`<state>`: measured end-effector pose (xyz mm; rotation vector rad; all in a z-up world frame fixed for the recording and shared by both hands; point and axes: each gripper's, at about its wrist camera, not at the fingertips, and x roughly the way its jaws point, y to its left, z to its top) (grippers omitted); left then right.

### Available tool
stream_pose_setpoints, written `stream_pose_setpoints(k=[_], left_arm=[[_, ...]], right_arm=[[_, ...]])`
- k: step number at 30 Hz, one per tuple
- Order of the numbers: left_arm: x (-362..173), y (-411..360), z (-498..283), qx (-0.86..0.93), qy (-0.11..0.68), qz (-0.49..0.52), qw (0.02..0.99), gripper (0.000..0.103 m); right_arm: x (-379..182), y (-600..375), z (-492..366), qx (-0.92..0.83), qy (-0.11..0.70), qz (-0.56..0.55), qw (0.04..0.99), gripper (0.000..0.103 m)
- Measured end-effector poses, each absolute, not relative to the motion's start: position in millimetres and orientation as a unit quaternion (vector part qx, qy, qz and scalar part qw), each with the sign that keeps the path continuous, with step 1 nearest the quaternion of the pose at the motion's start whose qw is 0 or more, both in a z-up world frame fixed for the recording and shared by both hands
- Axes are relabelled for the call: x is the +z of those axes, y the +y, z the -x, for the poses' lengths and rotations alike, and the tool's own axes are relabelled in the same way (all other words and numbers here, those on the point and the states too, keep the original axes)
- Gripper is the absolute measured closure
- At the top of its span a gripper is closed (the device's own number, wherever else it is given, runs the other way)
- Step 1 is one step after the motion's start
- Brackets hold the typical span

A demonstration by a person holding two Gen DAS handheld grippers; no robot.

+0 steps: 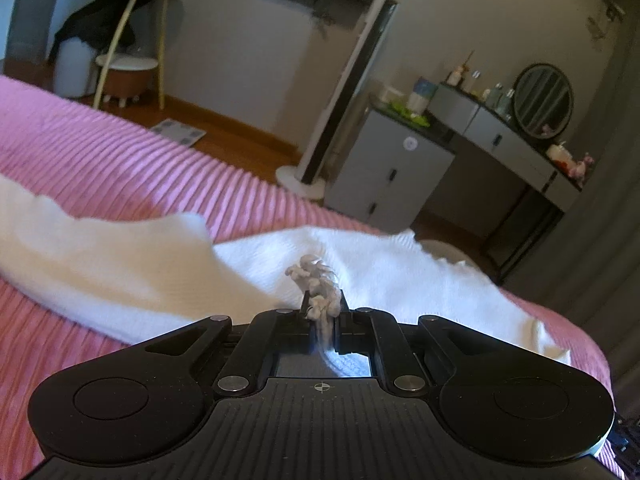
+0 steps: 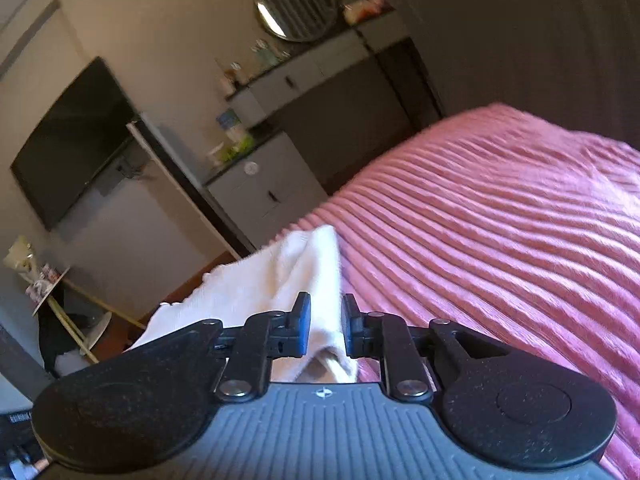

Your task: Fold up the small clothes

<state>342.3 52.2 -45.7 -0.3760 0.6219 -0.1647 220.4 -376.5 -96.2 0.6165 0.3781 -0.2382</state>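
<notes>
Both grippers are working over the pink bedspread (image 2: 500, 220). Left gripper (image 1: 324, 312) is pinching a bunched edge of the white garment (image 1: 140, 264); right gripper (image 2: 324, 328) is holding slightly parted fingers around its fold.

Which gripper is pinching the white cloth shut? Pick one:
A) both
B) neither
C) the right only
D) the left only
D: the left gripper is closed on a bunched bit of the white cloth, while the right gripper stands open with a gap around the fabric.
</notes>
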Motion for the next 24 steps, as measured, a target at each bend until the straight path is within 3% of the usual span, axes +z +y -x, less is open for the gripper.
stream_pose_setpoints(k=[7, 11, 21, 22, 24], left_arm=[[-41.7, 52.8, -339.1, -0.105, 0.272, 0.188, 0.938, 0.093], [-58.2, 55.2, -344.1, -0.084, 0.302, 0.180, 0.932, 0.093], [-76.1, 68.2, -348.6, -0.061, 0.344, 0.173, 0.921, 0.089], [-74.7, 68.5, -347.8, -0.064, 0.342, 0.177, 0.921, 0.086], [-72.1, 69.3, -347.0, -0.071, 0.335, 0.187, 0.921, 0.069]], right_arm=[[-120.1, -355.9, -246.6, -0.030, 0.206, -0.284, 0.936, 0.087], [-135.0, -349.4, -258.2, -0.032, 0.244, -0.268, 0.931, 0.087], [-136.3, -341.9, -253.2, -0.038, 0.254, -0.240, 0.936, 0.087], [-136.3, -343.4, -253.0, -0.037, 0.254, -0.242, 0.936, 0.087], [-135.6, -345.0, -252.7, -0.037, 0.254, -0.243, 0.936, 0.087]])
